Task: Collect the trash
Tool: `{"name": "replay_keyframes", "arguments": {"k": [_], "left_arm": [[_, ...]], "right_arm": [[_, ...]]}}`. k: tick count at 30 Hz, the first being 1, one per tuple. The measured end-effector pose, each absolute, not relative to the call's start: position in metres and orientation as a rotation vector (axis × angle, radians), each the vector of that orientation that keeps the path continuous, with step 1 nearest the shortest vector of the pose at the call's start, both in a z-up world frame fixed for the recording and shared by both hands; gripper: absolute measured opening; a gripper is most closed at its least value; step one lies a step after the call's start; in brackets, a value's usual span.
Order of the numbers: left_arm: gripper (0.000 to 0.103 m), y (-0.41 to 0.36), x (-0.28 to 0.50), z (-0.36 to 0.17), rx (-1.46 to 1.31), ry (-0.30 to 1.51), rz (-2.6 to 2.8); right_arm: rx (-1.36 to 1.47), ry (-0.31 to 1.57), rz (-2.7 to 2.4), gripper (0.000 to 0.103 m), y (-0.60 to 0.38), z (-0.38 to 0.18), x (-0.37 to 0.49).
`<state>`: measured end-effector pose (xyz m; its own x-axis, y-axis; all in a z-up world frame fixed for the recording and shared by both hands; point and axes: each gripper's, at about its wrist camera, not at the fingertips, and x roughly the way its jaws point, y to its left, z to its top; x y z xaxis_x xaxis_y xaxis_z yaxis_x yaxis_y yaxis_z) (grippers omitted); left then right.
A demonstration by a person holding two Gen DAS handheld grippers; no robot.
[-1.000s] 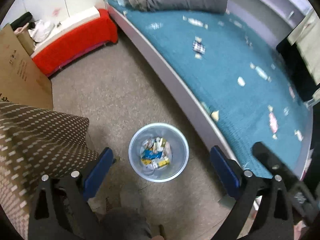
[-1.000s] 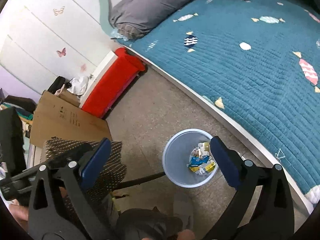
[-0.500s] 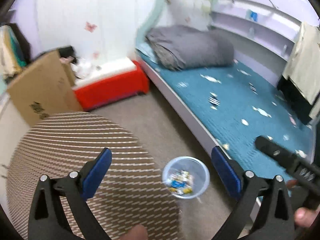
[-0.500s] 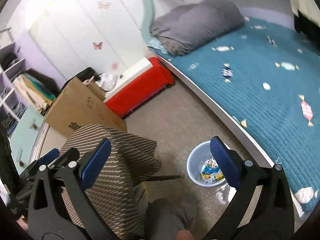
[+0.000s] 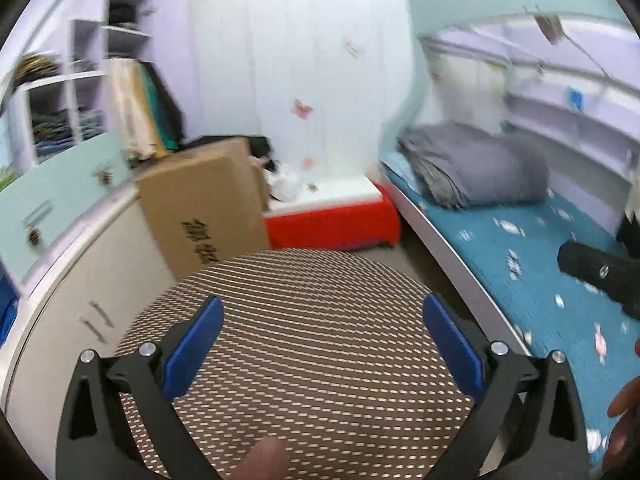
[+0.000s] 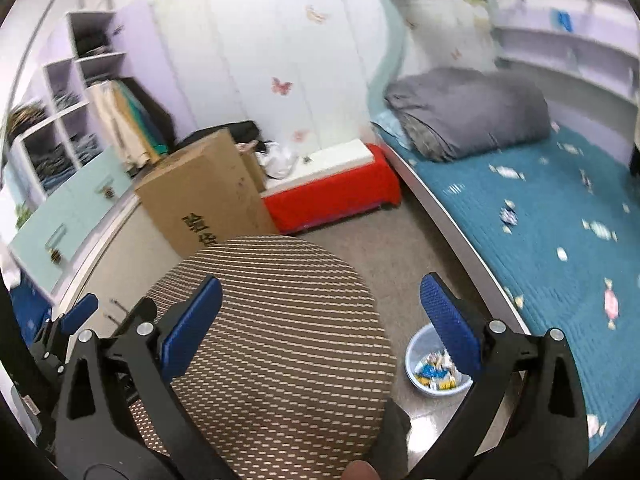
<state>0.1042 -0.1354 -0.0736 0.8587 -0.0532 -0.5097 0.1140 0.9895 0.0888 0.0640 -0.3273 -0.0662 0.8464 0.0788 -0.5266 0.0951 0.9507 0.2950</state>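
A small pale blue trash bin (image 6: 416,354) holding several wrappers stands on the floor beside the bed, low in the right wrist view, partly behind my right finger. The bin is hidden in the left wrist view. My left gripper (image 5: 320,344) is open and empty, held high over a round brown striped seat (image 5: 304,320). My right gripper (image 6: 320,320) is open and empty above the same seat (image 6: 276,320). The left gripper also shows at the left edge of the right wrist view (image 6: 76,320). The right gripper's black body (image 5: 600,276) shows at the right of the left wrist view.
A bed with a teal candy-print cover (image 6: 552,216) and a grey folded duvet (image 6: 468,120) runs along the right. A red bench (image 6: 332,196), a cardboard box (image 6: 204,192), drawers and shelves (image 6: 60,136) line the back and left. Grey carpet (image 6: 404,248) lies between.
Both grippers have risen and tilted up from looking down at the bin to looking across the room. The bin has dropped out of the left wrist view. Both stay open.
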Motion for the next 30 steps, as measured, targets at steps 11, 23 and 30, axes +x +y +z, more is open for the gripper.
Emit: {"name": "replay_keyframes", "arguments": {"k": [11, 23, 30], "left_arm": [[0.097, -0.045, 0.058, -0.034, 0.028, 0.423, 0.033], [0.098, -0.023, 0.030, -0.014, 0.016, 0.378, 0.066], [0.098, -0.030, 0.025, -0.008, 0.014, 0.361, 0.043]], "right_arm": [[0.202, 0.450, 0.058, 0.097, -0.251, -0.023, 0.041], [0.132, 0.368, 0.020, 0.097, -0.236, -0.006, 0.021], [0.125, 0.351, 0.009, 0.097, -0.239, -0.002, 0.015]]}}
